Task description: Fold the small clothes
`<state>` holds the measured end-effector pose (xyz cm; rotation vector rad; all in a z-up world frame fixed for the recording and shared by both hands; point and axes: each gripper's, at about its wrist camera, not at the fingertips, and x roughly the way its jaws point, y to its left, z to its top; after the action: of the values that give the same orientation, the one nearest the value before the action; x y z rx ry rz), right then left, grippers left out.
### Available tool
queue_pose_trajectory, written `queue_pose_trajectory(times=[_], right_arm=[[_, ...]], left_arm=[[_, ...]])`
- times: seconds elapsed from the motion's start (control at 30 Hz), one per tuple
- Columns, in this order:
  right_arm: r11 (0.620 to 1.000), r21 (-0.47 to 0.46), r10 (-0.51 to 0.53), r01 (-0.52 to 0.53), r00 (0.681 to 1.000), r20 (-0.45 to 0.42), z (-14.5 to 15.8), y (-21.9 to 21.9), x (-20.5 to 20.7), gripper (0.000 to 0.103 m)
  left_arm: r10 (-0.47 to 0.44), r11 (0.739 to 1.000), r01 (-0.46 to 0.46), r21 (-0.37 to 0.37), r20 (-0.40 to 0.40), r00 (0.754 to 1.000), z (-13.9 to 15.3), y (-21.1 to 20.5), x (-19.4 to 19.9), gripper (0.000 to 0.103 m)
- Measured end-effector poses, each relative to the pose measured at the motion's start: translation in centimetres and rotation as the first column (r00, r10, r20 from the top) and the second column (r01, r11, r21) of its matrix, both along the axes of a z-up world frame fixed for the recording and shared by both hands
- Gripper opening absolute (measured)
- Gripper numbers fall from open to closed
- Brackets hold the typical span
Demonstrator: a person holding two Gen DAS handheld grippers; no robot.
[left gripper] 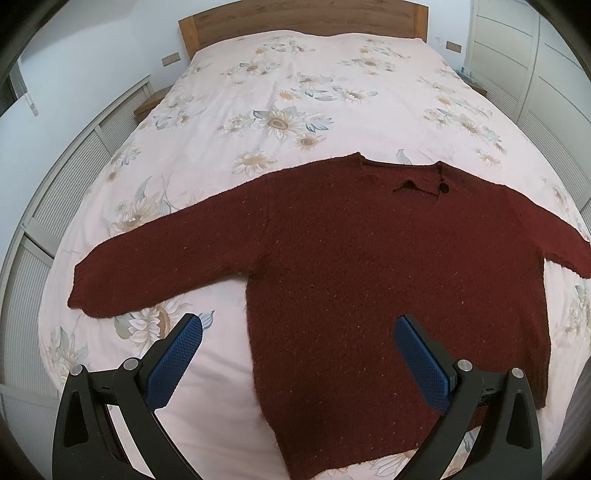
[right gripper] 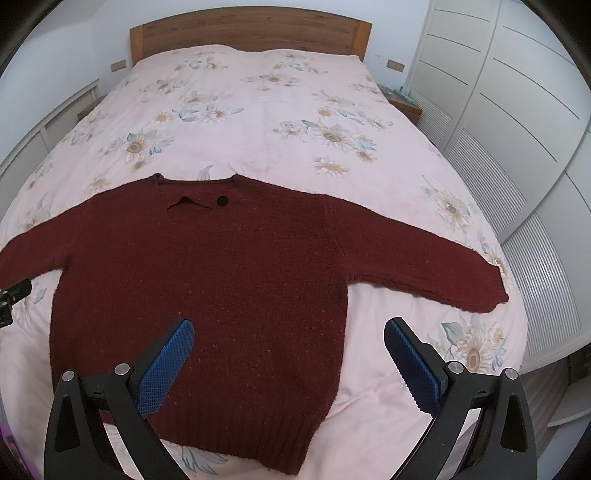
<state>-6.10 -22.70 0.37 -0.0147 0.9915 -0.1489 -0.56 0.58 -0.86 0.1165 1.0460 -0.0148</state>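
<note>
Sweater, dark red knit w/ pale flecks, lies flat & face-up on the near half of the bed, unfolded. Its long axis, collar to hem, runs along the bed's length: neckline points away from us toward the wooden headboard, ribbed hem sits at the near edge by the grippers. Both sleeves are spread out sideways, angled slightly down toward us; in the left wrist view we see the left sleeve stretched to its cuff over the floral bedspread, in the right wrist view the right sleeve reaches its cuff near the bed's right edge. Below the collar there's a small slit opening and a black button just beside it. We see our left gripper hovering above the lower body of the sweater, jaws spread wide, nothing between them; one blue textured pad is over bare bedspread left of the sweater, the other over the knit. Our right gripper is likewise spread wide & empty, left pad over the knit, right pad over the bedspread beyond the sweater's right side seam. Contact w/ the fabric: can't tell, but neither pinches it. White slatted wardrobe doors stand right of the bed, and a bit of black hardware shows at the right wrist view's left edge.
</note>
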Motion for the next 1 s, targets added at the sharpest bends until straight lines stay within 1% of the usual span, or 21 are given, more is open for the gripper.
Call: queue_pose_trajectory(times=[0.53,1.0], right_arm=[[1.000,-0.007,0.007,-0.007,1.000,-0.008,-0.14,0.24,0.03,0.103],[1.000,-0.009,0.015,-0.015,1.000,-0.018,-0.48,0.49,0.26,0.103]], left_arm=[[-0.007,1.000,0.007,0.005,-0.007,1.000,-0.42,0.33,-0.16,0.102],[-0.020,1.000,0.020,0.018,-0.025,0.999,-0.88,-0.32,0.12,0.102]])
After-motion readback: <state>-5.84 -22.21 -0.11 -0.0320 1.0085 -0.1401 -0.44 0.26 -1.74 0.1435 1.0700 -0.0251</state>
